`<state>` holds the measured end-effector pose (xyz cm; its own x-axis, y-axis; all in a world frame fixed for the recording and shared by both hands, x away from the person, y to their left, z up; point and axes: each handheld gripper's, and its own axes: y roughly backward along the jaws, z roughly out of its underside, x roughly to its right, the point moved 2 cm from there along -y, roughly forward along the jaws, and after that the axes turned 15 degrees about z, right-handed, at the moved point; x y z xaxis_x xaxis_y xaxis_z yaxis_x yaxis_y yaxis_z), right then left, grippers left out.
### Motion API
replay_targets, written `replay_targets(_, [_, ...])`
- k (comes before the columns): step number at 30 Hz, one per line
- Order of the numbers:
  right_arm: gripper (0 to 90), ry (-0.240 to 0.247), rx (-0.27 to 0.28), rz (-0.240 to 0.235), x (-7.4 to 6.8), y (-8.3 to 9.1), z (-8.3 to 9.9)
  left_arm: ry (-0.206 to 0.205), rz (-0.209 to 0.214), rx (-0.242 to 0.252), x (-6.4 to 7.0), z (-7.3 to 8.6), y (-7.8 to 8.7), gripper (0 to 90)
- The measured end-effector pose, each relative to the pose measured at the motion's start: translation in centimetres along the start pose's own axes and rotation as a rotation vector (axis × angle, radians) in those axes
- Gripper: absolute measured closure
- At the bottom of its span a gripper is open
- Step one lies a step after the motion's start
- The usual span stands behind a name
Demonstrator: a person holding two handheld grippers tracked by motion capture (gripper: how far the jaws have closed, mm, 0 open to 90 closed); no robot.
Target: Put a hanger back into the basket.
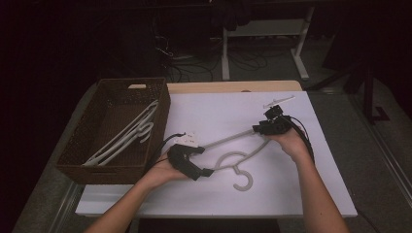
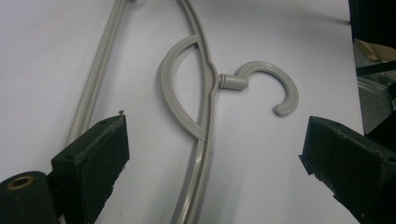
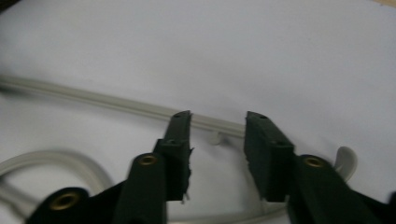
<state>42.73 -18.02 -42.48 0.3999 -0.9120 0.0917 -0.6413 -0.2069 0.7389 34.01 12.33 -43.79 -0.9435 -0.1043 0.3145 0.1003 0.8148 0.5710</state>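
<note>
Grey plastic hanger (image 1: pixel 233 162) lies flat on the white table, near its front edge. Left gripper (image 1: pixel 206 172) and right gripper (image 1: pixel 255 128) both gape wide around its thin bars, holding nothing. Closing crooked could flick it away.

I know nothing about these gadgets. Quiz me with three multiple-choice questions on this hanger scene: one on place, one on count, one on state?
1. Where does the grey hanger between the grippers lie?
A. in the basket
B. on the white table top
C. on the floor

2. How many hangers rest in the wicker basket?
A. none
B. several
C. exactly ten

3. How do the left gripper's jaws stand?
A. wide open
B. clamped shut
C. holding a cup

Answers: 1 B, it lies flat on the white table top; 2 B, a few pale hangers lie overlapping inside; 3 A, a broad gap straddles the hanger.
</note>
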Motion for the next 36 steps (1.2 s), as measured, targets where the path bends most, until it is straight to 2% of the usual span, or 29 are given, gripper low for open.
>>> replay_targets(4, [82.7, 0.003, -0.034, 0.044, 0.5, -1.6, -0.3, -0.001, -0.001, -0.006, 0.0, 0.0, -0.1, 2.9])
replay_targets(7, [88.8, 0.007, -0.046, 0.063, 0.8, -2.4, -0.4, 0.001, 0.002, -0.011, 0.0, 0.1, -0.3, 2.0])
replay_targets(14, [89.0, 0.011, -0.063, 0.065, 0.7, -3.6, -0.8, 0.003, -0.001, -0.018, 0.0, 0.1, -0.4, 1.0])
replay_targets(25, [89.3, 0.036, -0.132, 0.086, 0.2, -5.1, -0.6, -0.006, 0.007, -0.035, -0.1, 0.1, -0.8, 1.1])
replay_targets(27, [89.4, 0.052, -0.152, 0.098, 0.0, -5.2, -0.8, -0.014, 0.018, -0.043, -0.1, 0.1, -1.0, 6.6])
replay_targets(31, [89.6, 0.075, -0.174, 0.116, -0.2, -5.4, -1.0, -0.026, 0.024, -0.078, -0.1, 0.0, -1.7, 11.6])
replay_targets(36, [89.6, 0.048, -0.178, 0.102, -0.1, -5.5, -1.0, -0.046, 0.016, -0.143, -0.4, 0.2, -2.9, 17.4])
